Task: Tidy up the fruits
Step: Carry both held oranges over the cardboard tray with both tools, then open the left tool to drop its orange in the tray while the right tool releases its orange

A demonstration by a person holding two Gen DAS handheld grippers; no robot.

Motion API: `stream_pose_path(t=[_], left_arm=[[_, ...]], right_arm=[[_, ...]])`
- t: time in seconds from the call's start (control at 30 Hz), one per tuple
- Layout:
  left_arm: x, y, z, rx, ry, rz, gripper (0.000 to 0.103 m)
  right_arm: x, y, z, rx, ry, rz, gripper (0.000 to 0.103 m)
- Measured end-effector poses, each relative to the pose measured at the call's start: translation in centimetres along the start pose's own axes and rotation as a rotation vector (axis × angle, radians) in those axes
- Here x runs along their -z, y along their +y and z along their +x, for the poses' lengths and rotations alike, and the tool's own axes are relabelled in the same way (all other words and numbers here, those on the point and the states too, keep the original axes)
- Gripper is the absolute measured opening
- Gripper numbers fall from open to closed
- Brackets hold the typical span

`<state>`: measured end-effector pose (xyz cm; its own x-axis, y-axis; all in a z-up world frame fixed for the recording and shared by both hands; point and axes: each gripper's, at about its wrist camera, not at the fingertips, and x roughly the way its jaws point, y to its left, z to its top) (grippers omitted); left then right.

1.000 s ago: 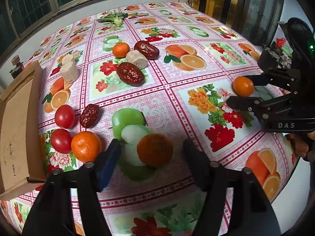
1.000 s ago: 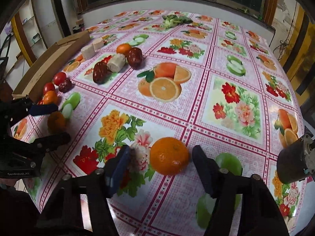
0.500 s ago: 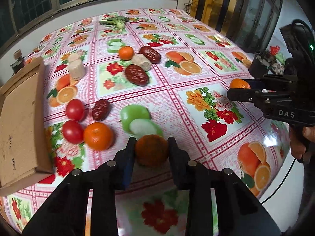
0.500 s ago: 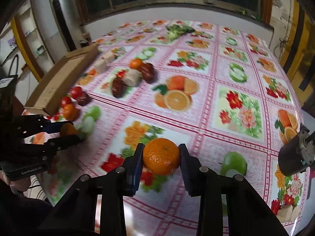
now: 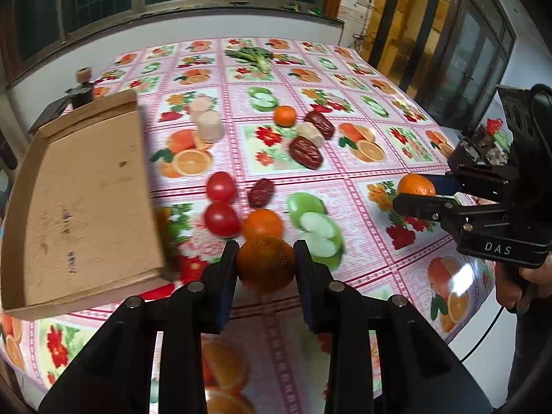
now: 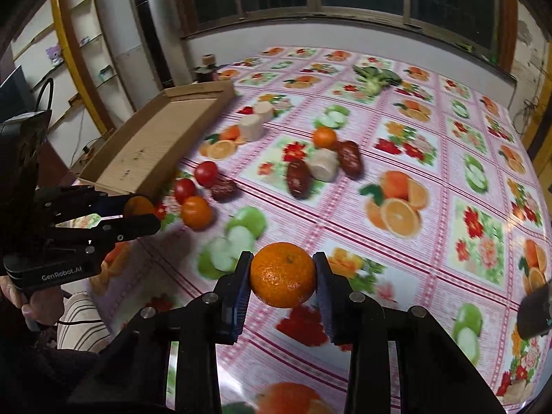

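Dark orange (image 5: 265,264) clenched in left tool (image 5: 265,269); bright orange (image 6: 283,275) clenched in right tool (image 6: 281,277); cardboard box (image 5: 79,200) left of the left tool.

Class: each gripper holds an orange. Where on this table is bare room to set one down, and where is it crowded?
Free: the cardboard tray, holding nothing, and the tablecloth right of the dates, short of the broccoli. Crowded: beside the tray, where tomatoes, a date and a loose orange cluster.
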<state>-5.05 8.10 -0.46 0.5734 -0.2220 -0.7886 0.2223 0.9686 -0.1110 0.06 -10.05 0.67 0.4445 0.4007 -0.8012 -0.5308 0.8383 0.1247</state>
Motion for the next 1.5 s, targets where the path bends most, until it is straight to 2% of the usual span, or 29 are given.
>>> stream_pose_path(t=[0.23, 0.6, 0.83, 0.97, 1.2, 1.33, 1.5], left_arm=[[0.5, 3.4, -1.9, -0.061, -0.034, -0.044, 0.029], [0.4, 9.9, -3.8, -0.162, -0.077, -0.162, 0.029], [0.3, 13.8, -4.2, -0.222, -0.086, -0.224, 0.03], [0.2, 16.2, -3.8, -0.248, -0.063, -0.255, 0.03], [0.9, 18.0, -2.0, -0.258, -0.003, -0.266, 0.03], [1.5, 18.6, -0.7, -0.243, 0.042, -0.267, 0.03], [1.9, 18.8, 0.4, -0.237, 0.083, -0.26, 0.03]], right_arm=[[-1.8, 3.3, 0.8, -0.055, -0.012, -0.053, 0.035], [-5.7, 10.2, 3.5, -0.192, -0.032, -0.147, 0.035], [-8.4, 14.3, 6.4, -0.285, -0.01, -0.185, 0.035], [-9.9, 16.9, 8.9, -0.334, 0.024, -0.208, 0.035], [-11.2, 18.9, 14.3, -0.323, 0.127, -0.218, 0.035], [-10.5, 19.7, 15.7, -0.322, 0.174, -0.243, 0.036], [-10.1, 20.6, 16.1, -0.302, 0.176, -0.288, 0.039]])
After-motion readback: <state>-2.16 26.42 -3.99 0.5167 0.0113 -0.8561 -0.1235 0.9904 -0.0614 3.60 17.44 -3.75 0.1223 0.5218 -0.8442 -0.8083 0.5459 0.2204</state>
